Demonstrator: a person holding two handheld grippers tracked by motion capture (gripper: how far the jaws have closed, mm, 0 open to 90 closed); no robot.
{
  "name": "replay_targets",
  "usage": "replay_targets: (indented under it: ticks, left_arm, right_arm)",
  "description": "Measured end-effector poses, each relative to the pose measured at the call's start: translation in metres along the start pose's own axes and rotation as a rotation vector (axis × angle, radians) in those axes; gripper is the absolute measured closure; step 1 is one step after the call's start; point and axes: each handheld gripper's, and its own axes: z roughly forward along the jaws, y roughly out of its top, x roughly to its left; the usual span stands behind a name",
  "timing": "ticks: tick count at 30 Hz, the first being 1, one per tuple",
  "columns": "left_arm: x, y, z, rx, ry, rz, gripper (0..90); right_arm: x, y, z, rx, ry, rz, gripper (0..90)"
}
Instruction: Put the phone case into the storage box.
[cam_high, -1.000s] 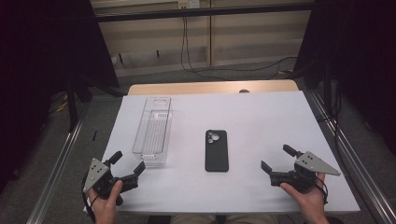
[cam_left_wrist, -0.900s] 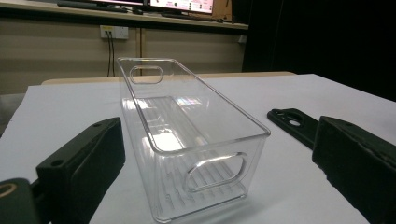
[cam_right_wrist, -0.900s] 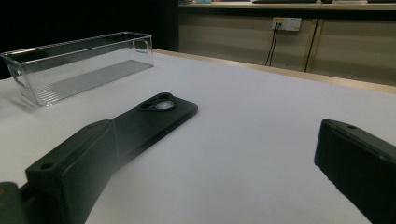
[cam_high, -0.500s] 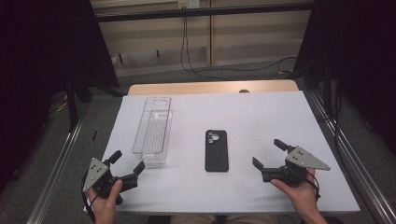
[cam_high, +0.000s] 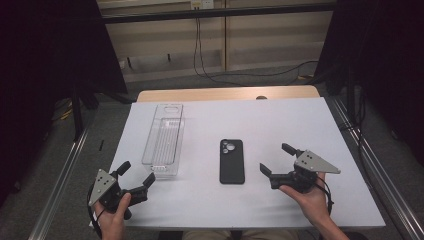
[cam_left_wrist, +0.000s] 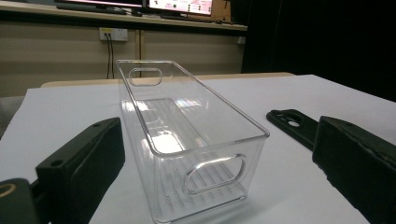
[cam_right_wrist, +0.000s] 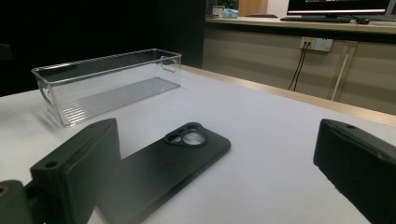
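A black phone (cam_high: 232, 161) lies face down in the middle of the white table (cam_high: 280, 125), camera bump at its far end; it also shows in the right gripper view (cam_right_wrist: 163, 168) and the left gripper view (cam_left_wrist: 292, 123). Left of it stands an empty clear plastic bin (cam_high: 164, 140) (cam_left_wrist: 187, 135) (cam_right_wrist: 107, 84). My right gripper (cam_high: 276, 160) is open, held just right of the phone and pointing at it. My left gripper (cam_high: 136, 172) is open at the near left, aimed at the bin's near end. Neither holds anything.
The table's wooden far edge (cam_high: 227, 94) meets a wall with cables (cam_high: 200, 55). Metal rails (cam_high: 370, 165) run along both sides of the table. Bare white surface lies right of the phone and along the front edge.
My right gripper has moved left, closing in on the phone's right side. The left gripper, the phone and the bin have stayed put.
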Motion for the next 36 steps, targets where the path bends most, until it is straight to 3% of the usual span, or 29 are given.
replay_targets:
  ticks: [13, 33, 36]
  left_arm:
    - [-0.002, 0.000, 0.000, 0.006, -0.001, 0.008, 2.6]
    - [0.000, -0.001, 0.001, 0.008, 0.008, 0.007, 2.7]
    - [0.000, -0.001, 0.001, 0.008, 0.002, 0.008, 2.7]
  right_arm:
    - [0.005, 0.001, 0.023, 0.017, 0.040, -0.027, 0.2]
    - [0.013, 0.012, 0.065, 0.017, 0.080, -0.012, 1.5]
    - [0.015, 0.013, 0.072, 0.012, 0.094, 0.010, 2.1]
